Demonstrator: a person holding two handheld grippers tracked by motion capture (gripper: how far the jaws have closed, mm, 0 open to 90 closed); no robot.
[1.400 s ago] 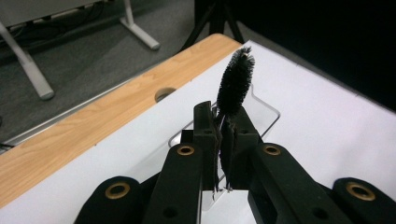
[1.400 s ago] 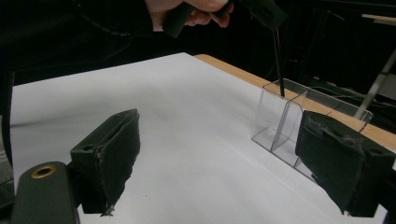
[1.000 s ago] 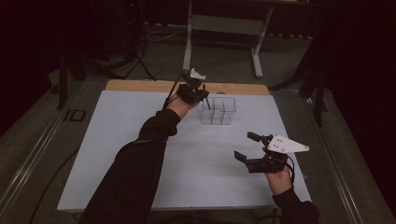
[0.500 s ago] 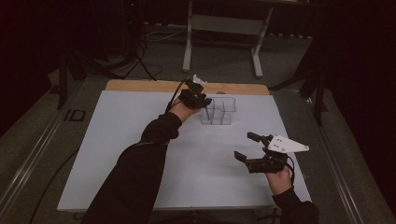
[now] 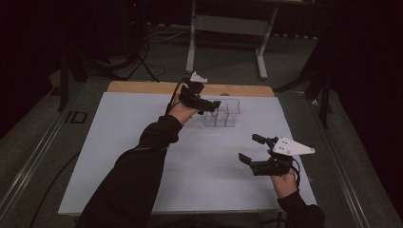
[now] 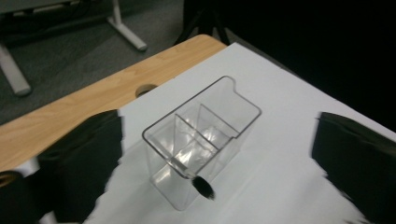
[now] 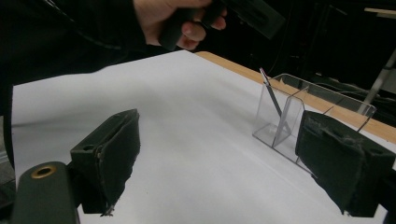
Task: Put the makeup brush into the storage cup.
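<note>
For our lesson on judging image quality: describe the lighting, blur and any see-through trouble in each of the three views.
High view: dim, dark surroundings, only the white table sheet lit. Left gripper view: the black jaws smear at their edges, while the clear organizer stays fairly sharp, with a brush inside seen through its wall. Right gripper view: near jaws soft, and the organizer's transparent walls are hard to trace against the dark background.

Above the clear divided organizer (image 6: 201,140), the left hand-held gripper (image 5: 209,105) has just been opening its jaws, which now stand wide with nothing between them. A small brush (image 6: 194,175) rests slanted inside the near compartment, released from its grip.
</note>
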